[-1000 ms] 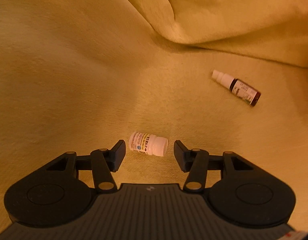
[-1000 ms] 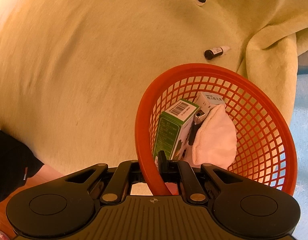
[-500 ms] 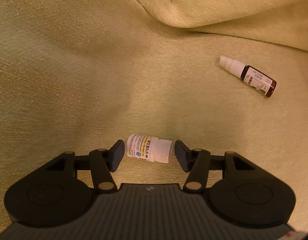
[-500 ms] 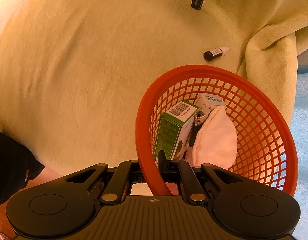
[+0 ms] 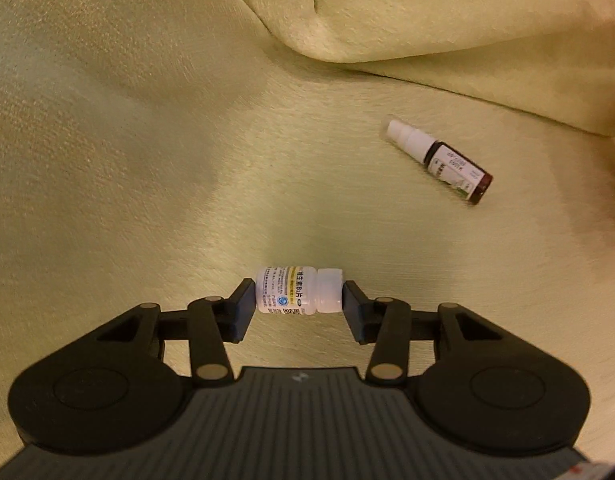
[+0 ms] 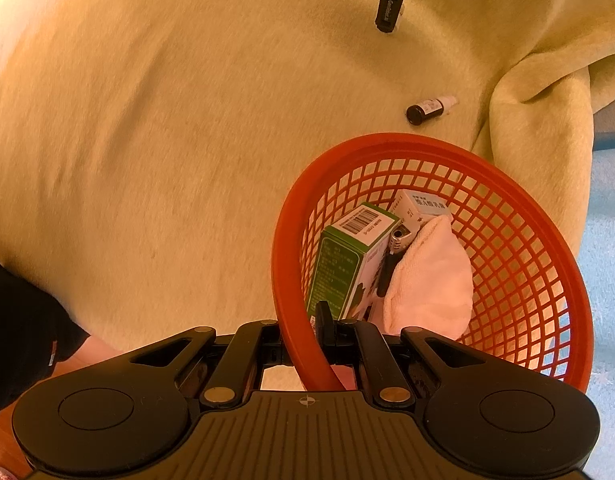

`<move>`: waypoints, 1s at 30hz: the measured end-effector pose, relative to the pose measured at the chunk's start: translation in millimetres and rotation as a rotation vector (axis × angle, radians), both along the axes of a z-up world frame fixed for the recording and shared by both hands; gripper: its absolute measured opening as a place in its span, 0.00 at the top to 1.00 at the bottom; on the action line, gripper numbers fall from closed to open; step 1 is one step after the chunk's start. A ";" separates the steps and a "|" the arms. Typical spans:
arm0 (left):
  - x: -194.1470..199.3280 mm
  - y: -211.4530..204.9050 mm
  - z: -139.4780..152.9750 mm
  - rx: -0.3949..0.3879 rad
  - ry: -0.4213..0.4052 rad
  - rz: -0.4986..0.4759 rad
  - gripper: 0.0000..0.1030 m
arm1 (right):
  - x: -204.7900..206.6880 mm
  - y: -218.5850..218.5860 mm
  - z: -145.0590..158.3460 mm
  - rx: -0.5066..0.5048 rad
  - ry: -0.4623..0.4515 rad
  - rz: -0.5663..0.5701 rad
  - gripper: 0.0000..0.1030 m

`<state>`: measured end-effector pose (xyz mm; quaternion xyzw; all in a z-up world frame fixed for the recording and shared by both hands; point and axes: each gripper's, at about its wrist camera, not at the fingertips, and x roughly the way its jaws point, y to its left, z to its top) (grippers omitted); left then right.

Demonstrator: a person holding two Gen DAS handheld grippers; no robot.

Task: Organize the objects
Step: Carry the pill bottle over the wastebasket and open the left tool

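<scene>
Left tool (image 5: 298, 300): clenched on the white pill bottle (image 5: 298, 290), one finger on its base, one on its cap.
Pill bottle: lies sideways, just above the yellow blanket (image 5: 147, 120).
Brown spray bottle (image 5: 441, 160): on the blanket, well apart.
Right tool (image 6: 307, 334): grips the rim of the red basket (image 6: 507, 184).
Basket contents: green box (image 6: 343, 264), white cloth (image 6: 431, 280).

Two bottles — pill bottle (image 5: 298, 290), spray bottle (image 5: 441, 160) — one basket (image 6: 507, 168), two boxes (image 6: 347, 256).
</scene>
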<state>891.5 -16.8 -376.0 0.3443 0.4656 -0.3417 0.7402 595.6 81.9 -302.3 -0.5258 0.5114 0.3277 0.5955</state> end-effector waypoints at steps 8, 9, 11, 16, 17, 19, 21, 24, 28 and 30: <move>-8.0 7.3 8.3 -0.022 0.038 0.031 0.60 | 0.3 -1.4 0.0 -0.004 -0.005 0.006 0.96; -9.4 8.5 9.7 -0.026 0.036 0.032 0.60 | -0.2 -1.5 0.0 -0.005 -0.006 0.007 0.96; -12.3 10.8 12.2 -0.030 0.039 0.032 0.60 | -0.7 -1.9 -0.1 -0.006 -0.006 0.007 0.96; -19.8 18.3 11.9 -0.037 0.057 0.047 0.60 | -3.0 -2.0 0.2 -0.010 -0.008 0.012 0.97; -20.9 19.2 11.4 -0.038 0.061 0.047 0.60 | -3.5 -2.2 0.2 -0.010 -0.009 0.013 0.97; -24.4 21.3 11.0 -0.038 0.069 0.052 0.60 | -3.6 -2.7 0.3 -0.010 -0.009 0.014 0.96; -27.5 23.4 11.0 -0.039 0.076 0.057 0.60 | -4.7 -2.9 -0.1 -0.010 -0.006 0.015 0.97; -32.0 26.6 13.1 -0.038 0.085 0.064 0.60 | -5.8 -3.2 0.0 -0.013 -0.006 0.020 0.97; -37.4 29.4 20.5 -0.046 0.096 0.071 0.60 | -6.0 -4.4 1.0 -0.019 -0.008 0.024 0.97; -41.0 29.5 25.4 -0.052 0.097 0.074 0.60 | -6.3 -4.6 1.9 -0.024 -0.011 0.026 0.97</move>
